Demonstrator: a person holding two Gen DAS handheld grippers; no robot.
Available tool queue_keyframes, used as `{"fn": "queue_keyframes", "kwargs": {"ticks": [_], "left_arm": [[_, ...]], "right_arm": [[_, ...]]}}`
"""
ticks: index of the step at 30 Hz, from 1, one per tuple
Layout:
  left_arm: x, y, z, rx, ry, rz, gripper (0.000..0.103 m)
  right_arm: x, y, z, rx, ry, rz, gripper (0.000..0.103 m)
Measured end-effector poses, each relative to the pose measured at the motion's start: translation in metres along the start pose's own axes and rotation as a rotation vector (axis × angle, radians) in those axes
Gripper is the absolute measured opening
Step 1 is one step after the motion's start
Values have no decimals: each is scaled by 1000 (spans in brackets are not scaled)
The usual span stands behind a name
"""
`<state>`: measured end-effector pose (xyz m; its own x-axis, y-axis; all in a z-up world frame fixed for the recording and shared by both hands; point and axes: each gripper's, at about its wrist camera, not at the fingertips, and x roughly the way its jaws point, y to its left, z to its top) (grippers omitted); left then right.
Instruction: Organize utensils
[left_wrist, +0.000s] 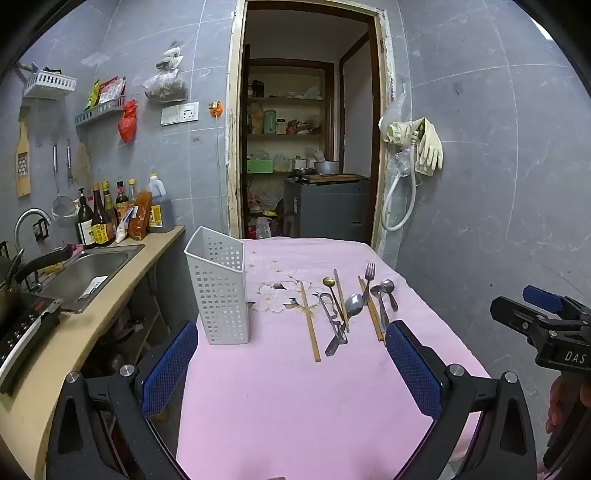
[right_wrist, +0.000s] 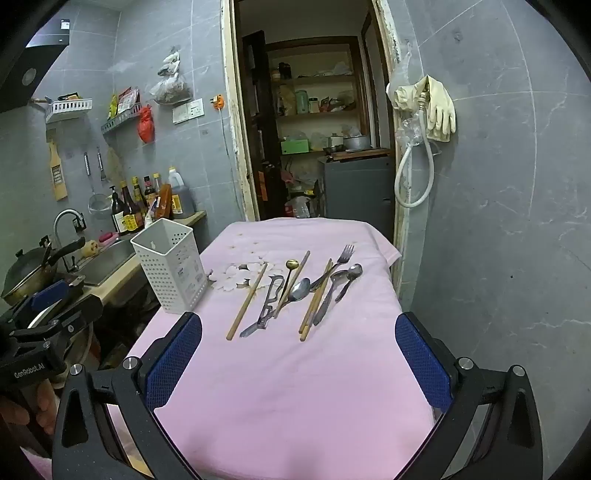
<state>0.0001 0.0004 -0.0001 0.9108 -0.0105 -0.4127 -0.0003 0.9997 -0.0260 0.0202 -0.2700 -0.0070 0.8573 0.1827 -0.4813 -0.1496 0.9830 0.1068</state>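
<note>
Metal utensils lie ahead of both wide-open, empty hand-held grippers: left, right.

holder: white perforated plastic caddy, upright, empty as far as seen, stood at left edge of pink-clothed counter
chopsticks: wooden, several, laid flat, spread among the metal pieces
peeler: metal, flat, just right of leftmost chopstick
spoons: one gold-bowled, others steel, flat, overlapping
fork: steel, flat, tines pointed away
</note>
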Motion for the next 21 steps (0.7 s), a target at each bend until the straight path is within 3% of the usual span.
{"fn": "queue_keyframes", "kwargs": {"ticks": [21], "left_arm": [[4, 2, -3, -1, 5, 7, 102]], "right_arm": [[1, 3, -2, -2, -11, 8, 102]]}}
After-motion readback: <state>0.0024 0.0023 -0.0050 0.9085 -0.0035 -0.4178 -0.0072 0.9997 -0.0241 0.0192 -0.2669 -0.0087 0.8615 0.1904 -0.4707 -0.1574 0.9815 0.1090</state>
